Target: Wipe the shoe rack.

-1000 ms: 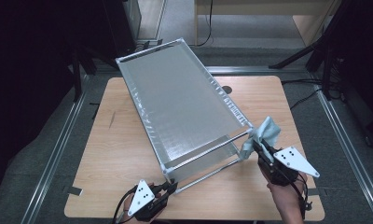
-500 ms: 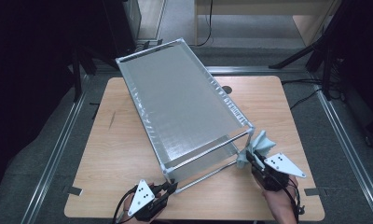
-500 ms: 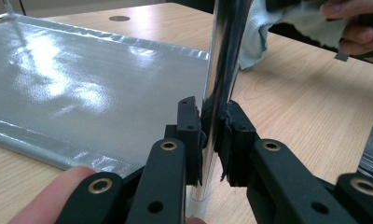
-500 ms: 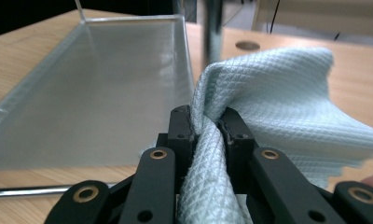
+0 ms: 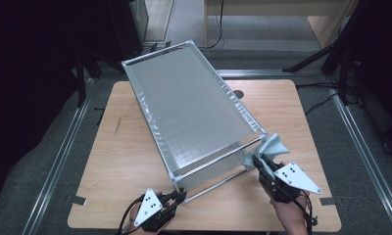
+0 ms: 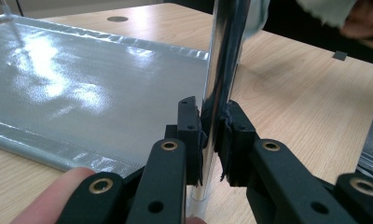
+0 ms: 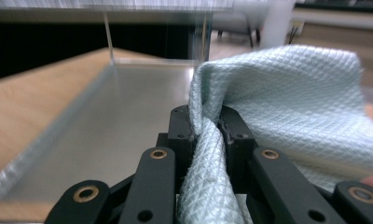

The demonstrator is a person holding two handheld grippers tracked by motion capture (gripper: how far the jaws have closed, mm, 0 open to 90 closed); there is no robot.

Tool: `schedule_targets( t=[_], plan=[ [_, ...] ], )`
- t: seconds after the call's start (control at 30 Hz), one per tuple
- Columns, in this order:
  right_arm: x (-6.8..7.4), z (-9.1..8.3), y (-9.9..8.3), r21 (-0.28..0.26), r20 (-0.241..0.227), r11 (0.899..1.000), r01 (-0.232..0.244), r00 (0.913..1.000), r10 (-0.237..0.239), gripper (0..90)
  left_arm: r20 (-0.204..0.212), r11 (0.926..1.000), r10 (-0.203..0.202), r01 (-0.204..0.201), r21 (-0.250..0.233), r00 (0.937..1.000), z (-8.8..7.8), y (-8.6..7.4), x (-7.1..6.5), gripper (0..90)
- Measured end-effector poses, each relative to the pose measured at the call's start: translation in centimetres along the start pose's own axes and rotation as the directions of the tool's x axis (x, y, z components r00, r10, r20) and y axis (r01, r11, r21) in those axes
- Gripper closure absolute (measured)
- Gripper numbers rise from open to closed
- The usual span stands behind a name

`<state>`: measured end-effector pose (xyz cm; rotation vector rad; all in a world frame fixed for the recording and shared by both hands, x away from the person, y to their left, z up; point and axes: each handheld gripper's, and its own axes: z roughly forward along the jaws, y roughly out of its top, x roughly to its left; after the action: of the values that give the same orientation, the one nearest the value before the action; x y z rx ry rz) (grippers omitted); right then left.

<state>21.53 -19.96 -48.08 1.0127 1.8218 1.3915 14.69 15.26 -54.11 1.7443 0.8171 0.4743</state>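
High view first: a two-tier metal rack point(image 5: 194, 117) sits slanted across the wooden surface point(image 5: 110, 161), its silvery top shelf tilted toward the far left corner. At the near left corner, the left gripper point(image 5: 177, 197) has its jaws clamped on a chrome post point(image 6: 219, 88) of the rack; the left gripper view shows the pads pressed on either side of that upright, bracing the frame. Over on the right, the right gripper point(image 5: 257, 160) has its jaws closed on a pale blue cloth point(image 5: 272, 145), bunched between the pads in the right gripper view, with the loose end flaring up beside the rack's near right corner. The cloth appears to be right at that corner post, just below the top rail. So by my reading, the setup is done: rack steadied, cloth in hand and brought to the frame. How much has been wiped I cannot tell; the rods, rails and shelves look like the work ahead.
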Motion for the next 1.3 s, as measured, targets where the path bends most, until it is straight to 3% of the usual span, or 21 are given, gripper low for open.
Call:
schedule_targets(
  t=[0.07,0.1,0.13,0.2,0.3,0.33,0.4,0.43,0.47,0.57,0.63,0.77,0.9,0.97,1.07,1.2,1.3],
  plan=[
    [-0.2,0.9,-1.3,0.056,-0.003,0.998,0.005,1.0000,-0.005,77.5,0.000,1.0000,0.000,0.000,0.001,1.0000,0.0,0.0,0.0,80.9],
    [-0.2,0.9,-1.3,0.056,-0.003,0.998,0.005,1.0000,-0.005,77.5,-0.001,1.0000,-0.001,0.001,0.000,1.0000,0.0,0.0,0.0,80.9],
    [-0.4,1.7,-2.5,0.118,-0.011,0.993,0.000,0.9999,0.001,77.4,-0.001,1.0000,-0.001,0.001,0.000,1.0000,0.0,0.0,0.0,80.8],
    [-0.6,2.5,-3.5,0.172,-0.026,0.985,-0.017,0.9994,0.022,77.4,0.001,1.0000,-0.002,0.002,-0.001,1.0000,0.0,0.0,0.0,80.8],
    [-0.5,3.1,-4.3,0.211,-0.040,0.977,-0.025,0.9986,0.034,77.4,0.002,1.0000,-0.001,0.001,-0.001,1.0000,0.0,0.0,0.0,80.9],
    [0.0,3.5,-4.6,0.231,-0.049,0.973,-0.003,0.9987,0.015,77.5,0.002,1.0000,0.000,0.000,-0.001,1.0000,0.0,0.0,0.0,80.9],
    [0.6,3.7,-4.4,0.223,-0.050,0.974,0.041,0.9983,-0.030,77.5,0.002,1.0000,0.002,-0.002,0.000,1.0000,0.0,0.0,0.0,80.9],
    [0.6,3.7,-4.4,0.223,-0.050,0.974,0.041,0.9983,-0.030,77.5,0.002,1.0000,0.002,-0.002,0.000,1.0000,0.0,0.0,0.0,80.9],
    [0.9,3.8,-3.9,0.202,-0.030,0.978,0.059,0.9981,-0.054,77.8,0.002,1.0000,0.002,-0.002,0.000,1.0000,0.0,0.0,0.0,80.9],
    [0.7,3.8,-2.8,0.155,0.024,0.987,0.042,0.9986,-0.046,78.2,0.002,1.0000,0.002,-0.002,-0.001,1.0000,0.0,0.0,0.0,81.0],
    [0.6,3.6,-2.4,0.142,0.033,0.989,0.038,0.9985,-0.043,78.2,0.002,1.0000,0.001,-0.001,-0.001,1.0000,0.0,0.0,0.0,80.9],
    [1.0,2.3,-0.2,0.039,0.066,0.997,0.070,0.9952,-0.072,78.3,0.003,1.0000,0.002,-0.002,-0.002,1.0000,0.0,-0.1,0.0,81.0],
    [1.1,1.1,1.2,-0.046,0.088,0.997,0.064,0.9943,-0.059,78.3,0.002,1.0000,0.003,-0.003,-0.002,1.0000,0.0,-0.1,0.0,81.0],
    [1.0,1.2,1.0,-0.034,0.089,0.997,0.065,0.9941,-0.062,78.2,0.001,1.0000,0.004,-0.004,-0.001,1.0000,0.0,-0.1,0.0,81.0],
    [0.7,2.0,-0.4,0.025,0.089,0.998,0.062,0.9939,-0.064,78.2,0.000,1.0000,0.004,-0.004,-0.001,1.0000,0.0,-0.1,0.0,81.0],
    [0.2,3.3,-2.7,0.107,0.077,0.993,0.053,0.9951,-0.061,78.3,0.001,1.0000,0.007,-0.007,0.001,1.0000,0.0,0.0,0.0,81.0],
    [0.1,3.6,-3.4,0.141,0.076,0.988,0.059,0.9946,-0.070,78.2,0.001,1.0000,0.007,-0.007,0.000,1.0000,0.0,-0.1,0.0,81.0]
  ],
)
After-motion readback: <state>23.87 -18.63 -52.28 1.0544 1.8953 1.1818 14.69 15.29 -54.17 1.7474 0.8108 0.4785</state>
